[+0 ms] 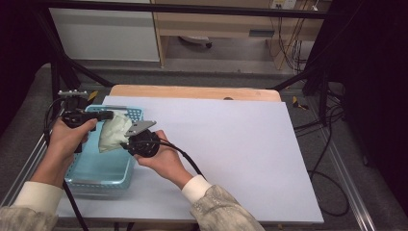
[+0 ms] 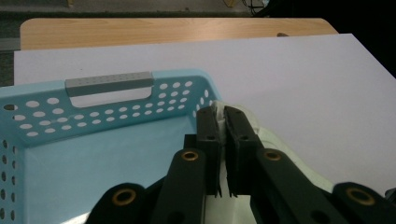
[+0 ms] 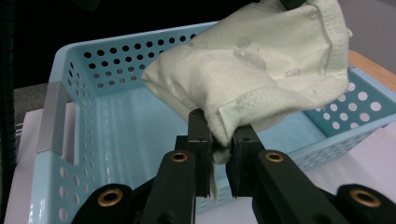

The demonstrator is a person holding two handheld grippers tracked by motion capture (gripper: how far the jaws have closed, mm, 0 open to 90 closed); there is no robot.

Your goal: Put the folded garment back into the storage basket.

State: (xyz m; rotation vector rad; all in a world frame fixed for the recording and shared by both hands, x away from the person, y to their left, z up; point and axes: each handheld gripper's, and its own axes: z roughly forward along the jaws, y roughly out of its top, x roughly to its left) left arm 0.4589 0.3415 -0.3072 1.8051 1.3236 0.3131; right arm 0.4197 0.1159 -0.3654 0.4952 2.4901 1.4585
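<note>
White sheet [image 1: 231, 154] covers the wooden table [image 1: 192, 91] — black frame bars [image 1: 308, 77] and loose cables [image 1: 332, 192] beside it.

Left hand-held gripper [image 1: 109, 115] and right hand-held gripper [image 1: 126, 142] both clamped, raised close together.

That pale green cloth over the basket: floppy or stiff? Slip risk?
Likely floppy: the cloth sags and folds between the right tool and the left tool, each pinching an edge. Probably light, since a thin pinch carries it above the basket. Slip risk seems low; the stitched hem bunches in the jaws.
</note>
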